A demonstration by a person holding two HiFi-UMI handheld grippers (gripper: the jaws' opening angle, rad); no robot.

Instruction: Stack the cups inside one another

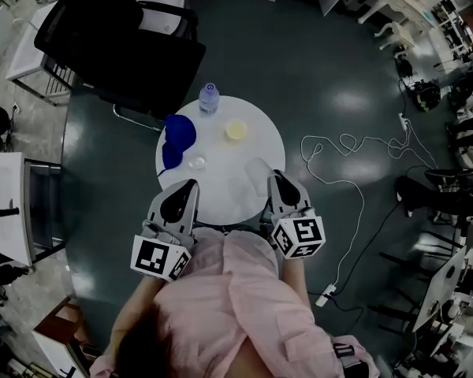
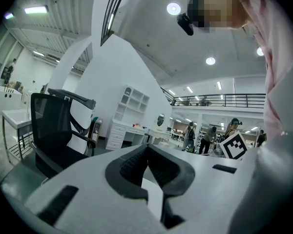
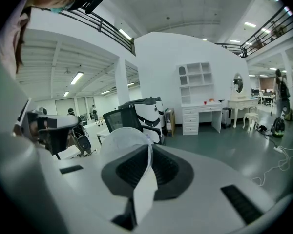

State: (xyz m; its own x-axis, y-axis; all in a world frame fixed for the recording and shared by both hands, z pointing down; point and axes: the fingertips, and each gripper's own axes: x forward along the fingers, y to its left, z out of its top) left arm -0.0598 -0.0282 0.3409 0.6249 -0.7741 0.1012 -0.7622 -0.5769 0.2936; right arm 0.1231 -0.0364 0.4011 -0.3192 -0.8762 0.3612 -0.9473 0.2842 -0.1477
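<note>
Head view: round white table [image 1: 229, 191] on a dark floor, with a person in a pink shirt [image 1: 236, 305] at its near edge. On the far half of the table are a water bottle [image 1: 209, 98], a yellow cup [image 1: 236, 130], blue cups [image 1: 177, 140] whose number cannot be told, and a small clear cup [image 1: 196, 163] just beside the blue ones. Left gripper [image 1: 192, 184] lies over the near left rim and right gripper [image 1: 276, 176] over the near right rim, with a translucent cup [image 1: 256, 170] at its tip. A black chair [image 1: 118, 46] stands beyond the table.

Left gripper view: left gripper [image 2: 147, 147] has its jaw tips together and carries nothing. Background holds the black chair [image 2: 53, 135] and a white cabinet [image 2: 132, 113].

Right gripper view: right gripper [image 3: 149, 155] has its jaws pinched nearly together on the thin wall of the translucent cup [image 3: 119, 138], whose rim rises above the pads. A white dresser [image 3: 200, 113] stands behind.
</note>
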